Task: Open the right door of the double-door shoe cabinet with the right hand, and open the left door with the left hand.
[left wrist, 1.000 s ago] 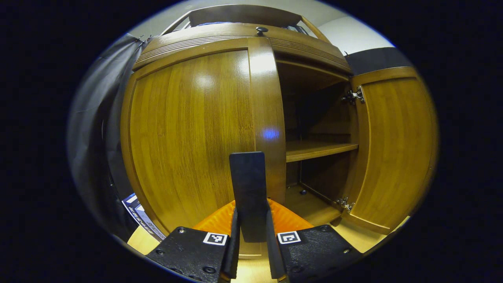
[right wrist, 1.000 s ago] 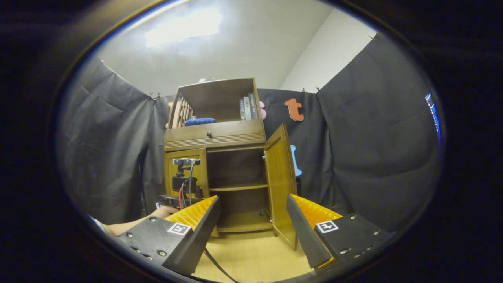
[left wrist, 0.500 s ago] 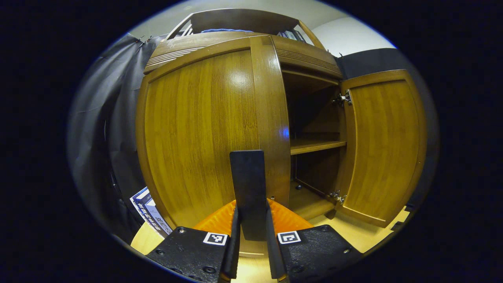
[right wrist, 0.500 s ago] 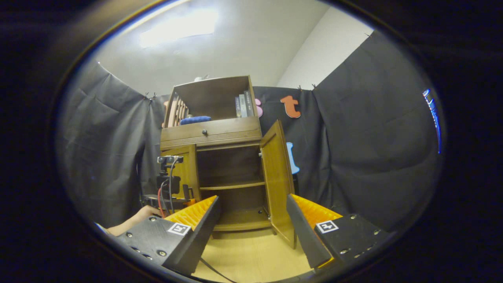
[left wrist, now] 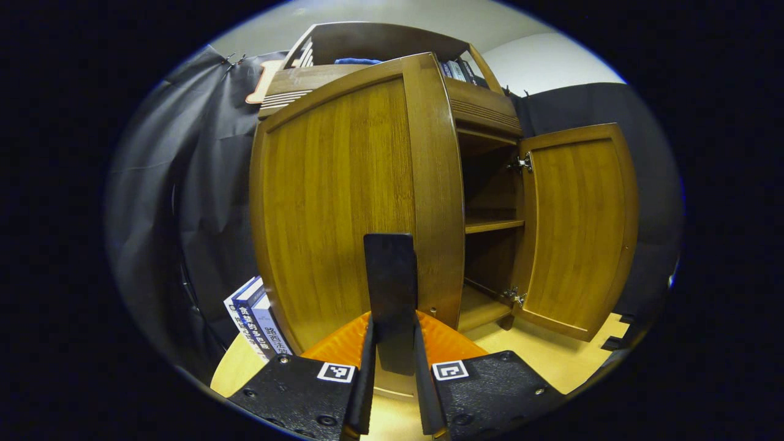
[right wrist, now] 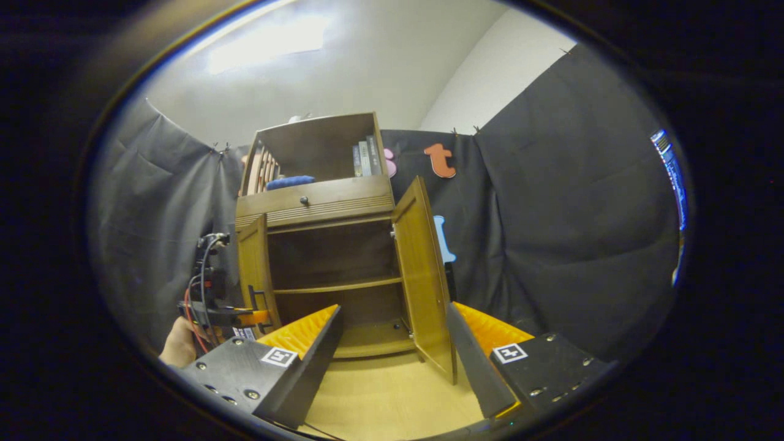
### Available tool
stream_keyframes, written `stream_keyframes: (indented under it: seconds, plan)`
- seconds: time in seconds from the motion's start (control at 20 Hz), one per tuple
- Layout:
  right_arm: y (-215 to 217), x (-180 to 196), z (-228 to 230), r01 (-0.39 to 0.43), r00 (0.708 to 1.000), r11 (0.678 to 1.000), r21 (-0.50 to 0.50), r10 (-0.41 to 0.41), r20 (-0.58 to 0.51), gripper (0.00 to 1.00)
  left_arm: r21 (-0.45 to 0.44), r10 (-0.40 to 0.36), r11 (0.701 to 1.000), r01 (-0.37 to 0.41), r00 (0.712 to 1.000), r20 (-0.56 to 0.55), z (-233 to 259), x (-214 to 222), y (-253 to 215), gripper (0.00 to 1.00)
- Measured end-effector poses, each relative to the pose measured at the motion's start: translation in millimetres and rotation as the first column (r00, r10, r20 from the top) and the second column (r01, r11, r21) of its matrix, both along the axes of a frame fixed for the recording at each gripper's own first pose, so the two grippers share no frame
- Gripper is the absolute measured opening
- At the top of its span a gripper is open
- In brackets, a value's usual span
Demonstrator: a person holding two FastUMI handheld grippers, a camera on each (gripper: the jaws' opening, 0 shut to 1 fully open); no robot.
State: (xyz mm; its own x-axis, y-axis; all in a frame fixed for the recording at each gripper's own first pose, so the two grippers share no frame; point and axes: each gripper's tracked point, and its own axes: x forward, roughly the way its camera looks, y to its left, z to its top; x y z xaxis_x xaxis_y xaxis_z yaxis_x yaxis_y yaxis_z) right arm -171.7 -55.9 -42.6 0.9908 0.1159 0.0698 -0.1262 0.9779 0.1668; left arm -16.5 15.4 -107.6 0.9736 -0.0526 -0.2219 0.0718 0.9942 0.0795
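Note:
The wooden shoe cabinet (right wrist: 315, 205) stands against the black cloth wall. Its right door (right wrist: 421, 269) is swung wide open, also seen as the right door (left wrist: 579, 226) in the left gripper view. The left door (left wrist: 343, 196) stands partly open, and my left gripper (left wrist: 392, 346) is shut on its upright black handle (left wrist: 390, 275). In the right gripper view that left door (right wrist: 254, 266) is edge-on, with the left gripper (right wrist: 245, 317) and a hand (right wrist: 177, 343) at it. My right gripper (right wrist: 395, 349) is open and holds nothing, well back from the cabinet.
Inside are a middle shelf (left wrist: 493, 225) and a bottom board. Books (left wrist: 254, 315) lean on the floor left of the cabinet. A drawer with a knob (right wrist: 304, 200) and an upper shelf with books (right wrist: 365, 158) sit above. Wooden floor (right wrist: 380, 398) lies in front.
The left door has swung further outward with my left gripper on its handle. My right gripper has stayed open and back, its view drifting slightly.

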Motion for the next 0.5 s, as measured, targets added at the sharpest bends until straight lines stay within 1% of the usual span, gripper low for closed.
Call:
stream_keyframes:
  seconds: [0.05, 0.1, 0.15, 0.25, 0.3, 0.4, 0.45, 0.5]
  plan:
    - [0.5, 1.4, -2.4, 0.001, 1.000, 1.000, 0.001, -0.001, -0.007, 0.96, -0.004, 0.008, 1.000, -0.008, 1.000, 0.011, 2.0, -5.7, 4.1, 0.33]
    - [1.4, 1.5, -4.0, 0.002, 1.000, 1.000, 0.003, -0.002, -0.011, 1.00, -0.006, 0.016, 1.000, -0.016, 1.000, 0.016, 3.5, -11.3, 9.4, 0.32]
    - [2.7, 2.8, -5.5, 0.003, 1.000, 1.000, -0.004, -0.003, -0.014, 1.00, -0.010, 0.023, 1.000, -0.023, 0.999, 0.022, 4.0, -16.5, 13.1, 0.33]
    - [8.9, 3.5, -6.0, 0.005, 1.000, 1.000, -0.021, -0.005, -0.013, 1.00, -0.015, 0.041, 0.999, -0.041, 0.999, 0.030, 8.1, -28.2, 23.7, 0.31]
    - [14.1, 4.2, -5.8, -0.002, 1.000, 1.000, -0.028, 0.001, -0.012, 1.00, -0.016, 0.050, 0.999, -0.049, 0.998, 0.033, 8.3, -32.5, 28.1, 0.29]
    - [25.8, 3.7, -6.7, -0.026, 1.000, 0.999, -0.032, 0.026, -0.013, 1.00, -0.009, 0.058, 0.998, -0.057, 0.997, 0.042, 11.1, -40.1, 36.9, 0.29]
    - [30.7, 3.9, -6.5, -0.039, 0.999, 0.999, -0.031, 0.038, -0.014, 1.00, -0.008, 0.059, 0.998, -0.058, 0.997, 0.045, 11.7, -43.3, 41.0, 0.28]
    - [34.5, 3.8, -7.0, -0.048, 0.999, 0.998, -0.029, 0.047, -0.015, 0.97, -0.017, 0.063, 0.998, -0.062, 0.997, 0.046, 13.6, -47.0, 43.9, 0.28]
